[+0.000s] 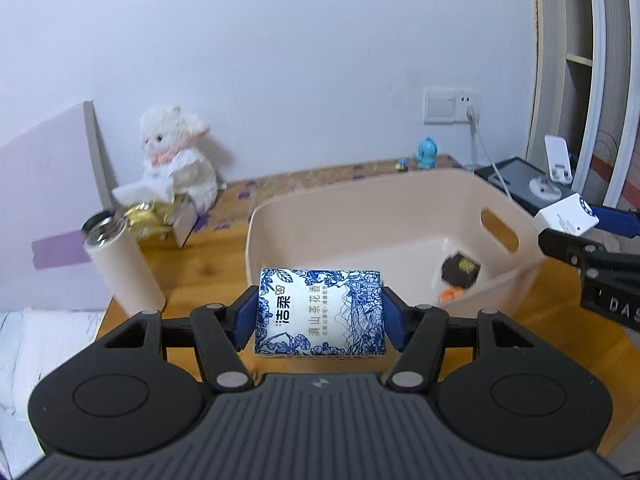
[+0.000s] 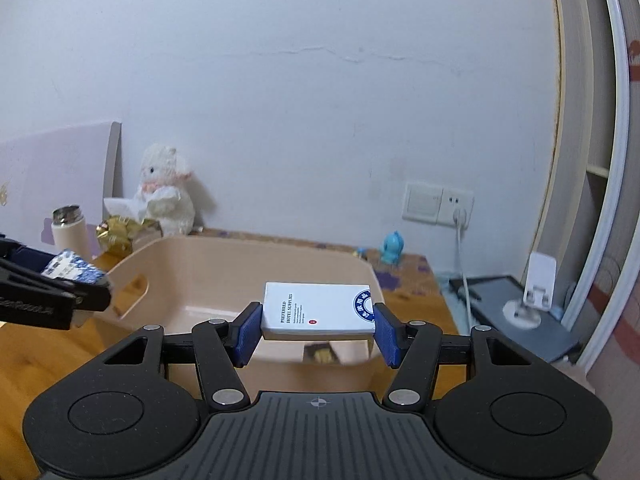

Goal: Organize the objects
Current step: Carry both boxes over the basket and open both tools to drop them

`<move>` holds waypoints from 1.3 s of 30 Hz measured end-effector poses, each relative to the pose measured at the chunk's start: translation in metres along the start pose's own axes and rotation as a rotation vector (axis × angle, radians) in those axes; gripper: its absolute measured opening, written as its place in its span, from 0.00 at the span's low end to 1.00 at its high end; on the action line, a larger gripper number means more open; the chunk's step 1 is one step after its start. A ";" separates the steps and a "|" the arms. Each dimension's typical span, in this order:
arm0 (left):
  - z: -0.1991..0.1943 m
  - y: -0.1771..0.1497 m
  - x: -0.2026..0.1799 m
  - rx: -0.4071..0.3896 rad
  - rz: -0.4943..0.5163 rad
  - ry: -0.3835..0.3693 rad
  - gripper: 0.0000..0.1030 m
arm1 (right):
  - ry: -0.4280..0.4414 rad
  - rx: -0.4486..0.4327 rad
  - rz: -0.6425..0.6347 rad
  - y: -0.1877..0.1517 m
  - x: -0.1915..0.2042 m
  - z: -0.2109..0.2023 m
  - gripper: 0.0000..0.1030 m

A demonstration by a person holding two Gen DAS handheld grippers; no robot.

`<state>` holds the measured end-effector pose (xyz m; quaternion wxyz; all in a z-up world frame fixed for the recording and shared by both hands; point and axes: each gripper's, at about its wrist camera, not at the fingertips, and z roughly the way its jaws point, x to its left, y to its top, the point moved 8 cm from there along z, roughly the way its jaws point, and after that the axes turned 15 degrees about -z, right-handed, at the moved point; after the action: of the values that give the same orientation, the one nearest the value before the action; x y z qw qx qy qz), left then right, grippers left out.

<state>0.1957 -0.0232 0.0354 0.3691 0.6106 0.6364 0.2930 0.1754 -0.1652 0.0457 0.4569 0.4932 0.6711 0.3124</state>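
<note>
Carrying both loads to the bin (image 1: 360, 216) on the tabletop (image 1: 208, 256). Left tongs (image 1: 320, 316) clamping tissue pack (image 1: 320, 312) at near rim; right tongs (image 2: 318, 326) clamping white box (image 2: 320, 310) above bin. Next, probably: moving inside, releasing.

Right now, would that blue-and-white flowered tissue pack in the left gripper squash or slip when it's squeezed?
The blue-and-white flowered tissue pack probably gives a little: its soft wrapper bulges between the left gripper pads. It is likely light for its size, since the pads hold it level by its ends alone. The glossy wrapper might slide under a loose grip.
</note>
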 end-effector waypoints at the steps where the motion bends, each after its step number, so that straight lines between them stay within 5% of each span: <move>1: 0.006 0.006 -0.002 0.000 -0.008 -0.010 0.62 | -0.004 -0.004 -0.001 0.003 -0.001 0.004 0.54; 19: 0.138 -0.006 -0.008 0.169 -0.005 0.102 0.63 | -0.011 0.119 -0.040 -0.003 0.006 0.100 0.54; 24: 0.136 -0.006 -0.013 0.177 -0.001 0.082 0.64 | 0.012 0.175 -0.040 -0.015 0.013 0.114 0.54; 26: 0.133 -0.007 -0.013 0.181 -0.008 0.084 0.67 | 0.016 0.186 -0.029 -0.019 0.012 0.114 0.62; 30: 0.117 -0.002 -0.013 0.156 -0.031 0.083 0.83 | 0.000 0.167 -0.039 -0.017 0.011 0.102 0.66; 39: 0.066 0.008 -0.010 0.099 -0.036 0.064 0.87 | -0.017 0.107 -0.042 -0.005 -0.003 0.057 0.75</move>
<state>0.2546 -0.0373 0.0063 0.3230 0.6067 0.6727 0.2740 0.2267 -0.1713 0.0201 0.4422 0.5055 0.6930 0.2621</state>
